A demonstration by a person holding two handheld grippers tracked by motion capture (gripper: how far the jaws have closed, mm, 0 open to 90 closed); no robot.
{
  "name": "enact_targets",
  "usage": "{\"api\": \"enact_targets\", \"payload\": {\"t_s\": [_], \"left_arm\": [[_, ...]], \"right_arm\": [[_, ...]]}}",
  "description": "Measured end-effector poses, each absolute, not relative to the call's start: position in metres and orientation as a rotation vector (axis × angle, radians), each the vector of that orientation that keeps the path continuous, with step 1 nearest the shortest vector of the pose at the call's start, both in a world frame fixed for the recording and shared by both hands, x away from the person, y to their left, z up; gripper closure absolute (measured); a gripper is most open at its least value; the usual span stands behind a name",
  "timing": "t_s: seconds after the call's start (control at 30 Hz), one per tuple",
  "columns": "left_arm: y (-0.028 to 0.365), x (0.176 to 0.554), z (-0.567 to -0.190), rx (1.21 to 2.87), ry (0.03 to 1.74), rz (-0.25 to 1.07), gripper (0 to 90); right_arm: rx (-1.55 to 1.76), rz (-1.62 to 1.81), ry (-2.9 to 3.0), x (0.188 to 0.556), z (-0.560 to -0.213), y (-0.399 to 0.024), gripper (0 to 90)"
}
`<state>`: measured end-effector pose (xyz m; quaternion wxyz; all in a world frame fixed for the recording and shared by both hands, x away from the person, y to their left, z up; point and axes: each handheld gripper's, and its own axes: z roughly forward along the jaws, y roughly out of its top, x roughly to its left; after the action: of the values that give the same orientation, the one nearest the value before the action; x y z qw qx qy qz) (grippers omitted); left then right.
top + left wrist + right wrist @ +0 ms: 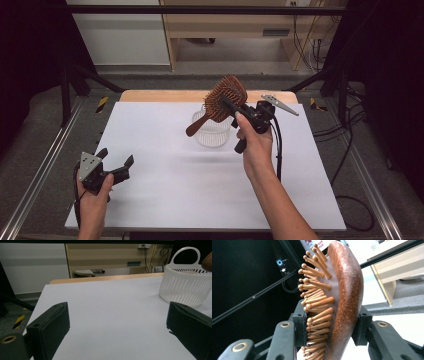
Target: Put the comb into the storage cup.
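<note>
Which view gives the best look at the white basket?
The left gripper view: the white slatted basket shows its handle, rim and wall, standing on the white table. In the high view the wooden hairbrush, held in the right claw, partly covers it.

Wooden hairbrush – tilted (bristles up), above white basket

Bright, even overhead light on the white table; dark, soft-focus surroundings.

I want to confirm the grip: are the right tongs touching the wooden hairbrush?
Touching. In the right gripper view, both jaws of the right tongs press the hairbrush head.
</note>
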<state>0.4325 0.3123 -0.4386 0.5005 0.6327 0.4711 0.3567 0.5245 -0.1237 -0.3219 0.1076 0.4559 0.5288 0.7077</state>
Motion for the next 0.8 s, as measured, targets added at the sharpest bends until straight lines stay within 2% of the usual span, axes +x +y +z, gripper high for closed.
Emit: {"api": "enact_targets", "payload": {"t_s": [0.8], "left_arm": [[0.3116, 0.4326, -0.4389, 1.537, 1.132, 0.872, 4.2]], "right_arm": [[1.359, 2.082, 1.482, 0.5347, -0.3192, -0.1338, 56.3]]}}
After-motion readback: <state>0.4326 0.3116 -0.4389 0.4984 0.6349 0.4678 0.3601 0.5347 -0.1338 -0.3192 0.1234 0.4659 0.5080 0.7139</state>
